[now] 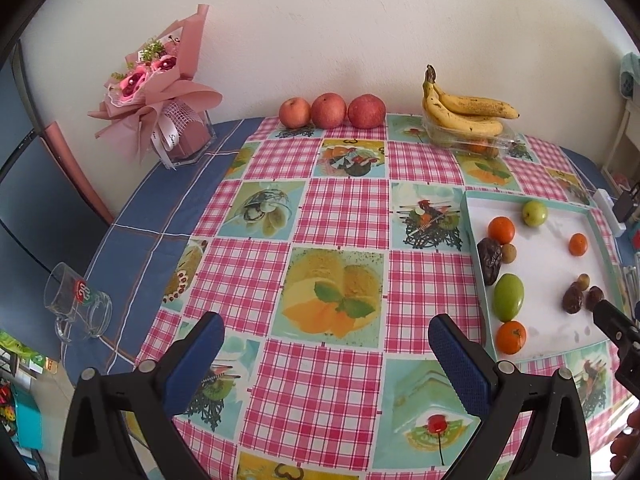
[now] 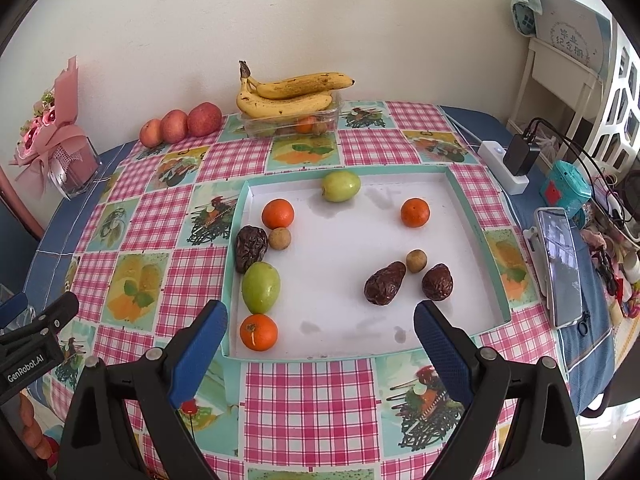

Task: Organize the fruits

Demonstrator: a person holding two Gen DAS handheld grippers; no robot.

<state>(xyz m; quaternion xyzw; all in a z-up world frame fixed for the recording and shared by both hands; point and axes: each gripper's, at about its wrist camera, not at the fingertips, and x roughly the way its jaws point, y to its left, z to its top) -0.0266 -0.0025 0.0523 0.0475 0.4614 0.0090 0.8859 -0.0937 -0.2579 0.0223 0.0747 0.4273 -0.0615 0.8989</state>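
We hold both claws released and empty above the tabletop [image 2: 312, 400]: the left claw [image 1: 326, 364] over the checked cloth, the right claw [image 2: 320, 344] at the near edge of the white tray [image 2: 460, 188], where tangerines [image 2: 277, 213], green fruits [image 2: 261, 287] and dried dates [image 2: 385, 283] lie scattered.

Left tongs [image 1: 325, 360]: two black plastic arms, each faced with a blue textured pad [image 1: 460, 364]; a silver round screw head at each pivot, two per arm. Right tongs [image 2: 320, 344]: same build, black arms, blue pads [image 2: 442, 350]. White "GenRobot.AI" lettering on the left unit's black side, seen from the right wrist.
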